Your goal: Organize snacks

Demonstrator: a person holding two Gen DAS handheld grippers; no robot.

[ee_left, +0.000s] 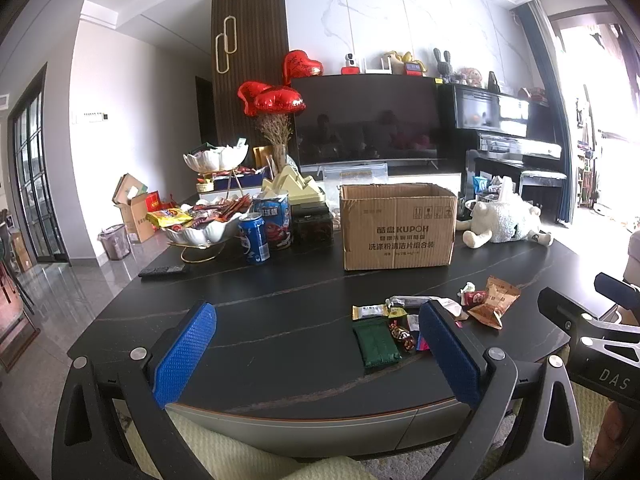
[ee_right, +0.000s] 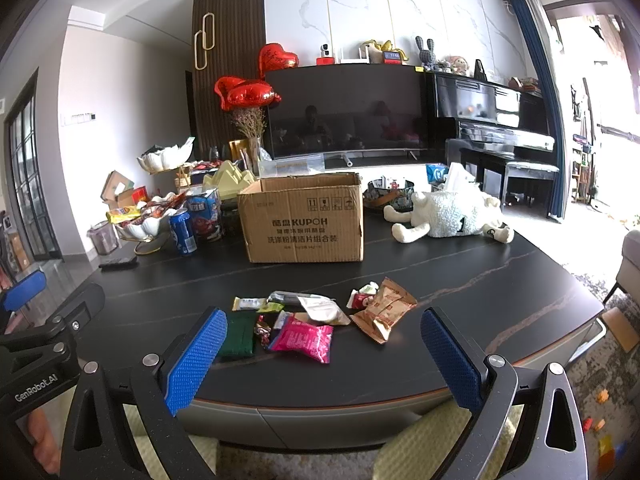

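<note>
- Left gripper [ee_left: 316,354]: blue-padded fingers [ee_left: 186,350] spread wide, nothing between them, above near edge of the dark stone-patterned desk [ee_left: 260,312].
- Dark green flat packet [ee_right: 238,334], pink foil snack bag [ee_right: 306,338], tan crinkled snack wrapper [ee_right: 386,312]: loose cluster on desk, near edge.
- Open brown cardboard box [ee_right: 306,226]: upright behind cluster, well apart.
- Right gripper [ee_right: 324,354]: fingers released, empty, above the cluster.

pink packet [ee_left: 421,345]: mostly hidden behind finger | box [ee_right: 304,220] interior: unseen
</note>
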